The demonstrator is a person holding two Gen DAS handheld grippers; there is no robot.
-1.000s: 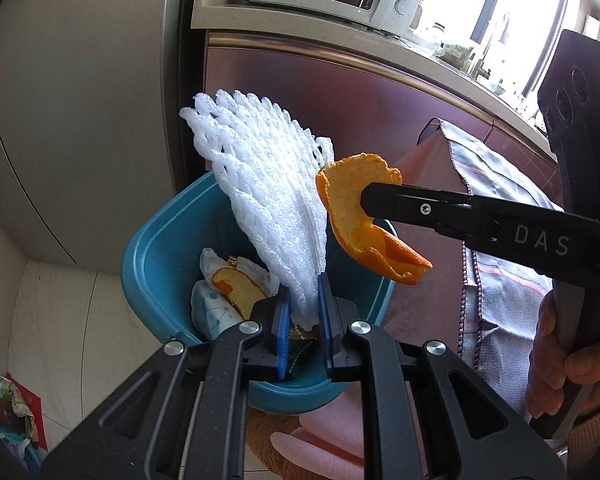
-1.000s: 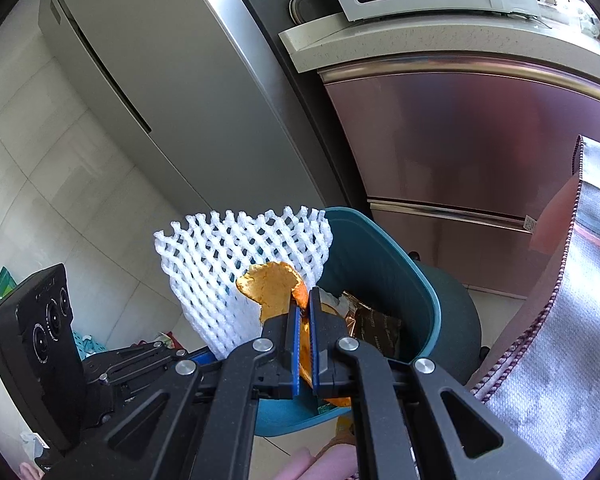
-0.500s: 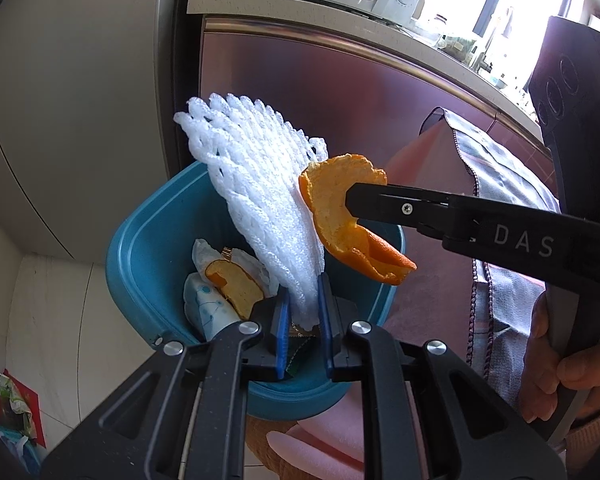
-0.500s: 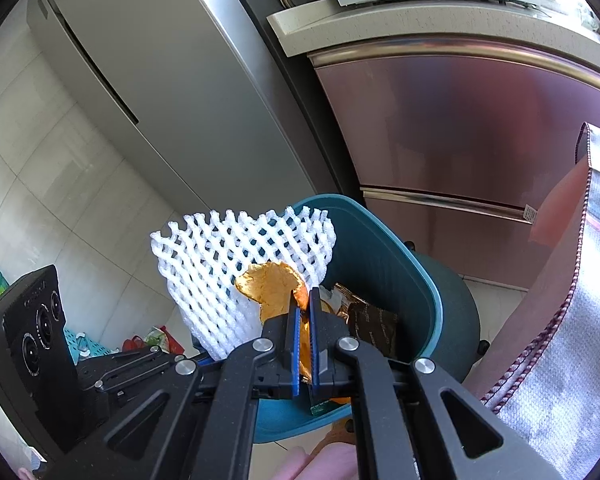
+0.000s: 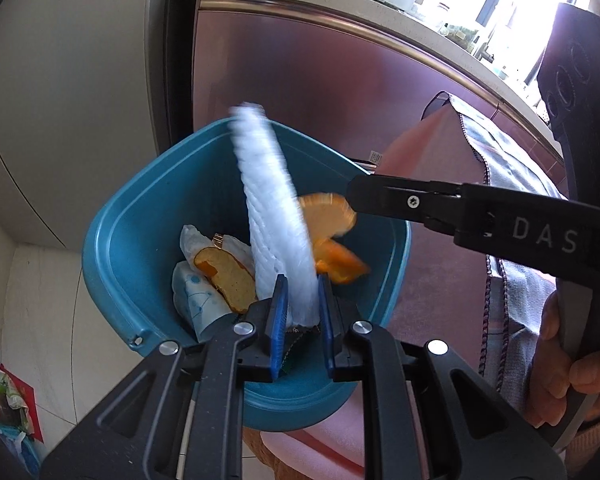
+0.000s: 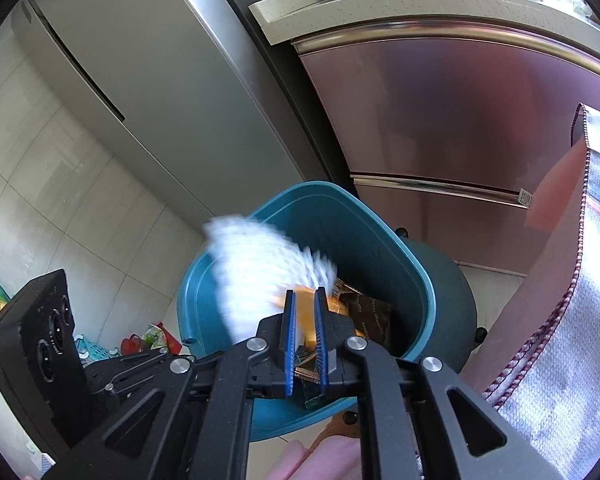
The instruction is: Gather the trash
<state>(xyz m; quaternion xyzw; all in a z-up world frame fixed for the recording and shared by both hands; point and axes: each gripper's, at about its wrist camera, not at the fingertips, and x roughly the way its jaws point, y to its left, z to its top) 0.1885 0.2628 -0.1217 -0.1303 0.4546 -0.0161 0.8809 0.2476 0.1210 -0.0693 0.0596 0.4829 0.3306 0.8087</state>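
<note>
The left gripper hangs over the mouth of the teal plastic bin, its blue-padded jaws parted a little wider than the white foam fruit net that stands between them; motion blur smears the net, so I cannot tell whether the pads touch it or have let it go. That net is a light, springy mesh sleeve, soft and easily crushed, with open cells that snag; it would be best pinched at its gathered lower end, where the layers bunch and give the pads something to bite, and it will likely drift rather than drop straight. From the right, the right gripper reaches over the bin's far-right side, its jaws spread slightly with the orange peel between them; whether the peel is pinched or slipping free is unclear from the blur. The peel is a curled, leathery shell, waxy outside and pithy inside, light yet stiff enough to keep its cup shape; an edge grip across its thickness should suit it, since the rounded back would slide. Inside the bin lie another peel piece, crumpled white wrappers at the near left, and a dark foil packet. A grey cloth with stitched edging hangs at the right.
</note>
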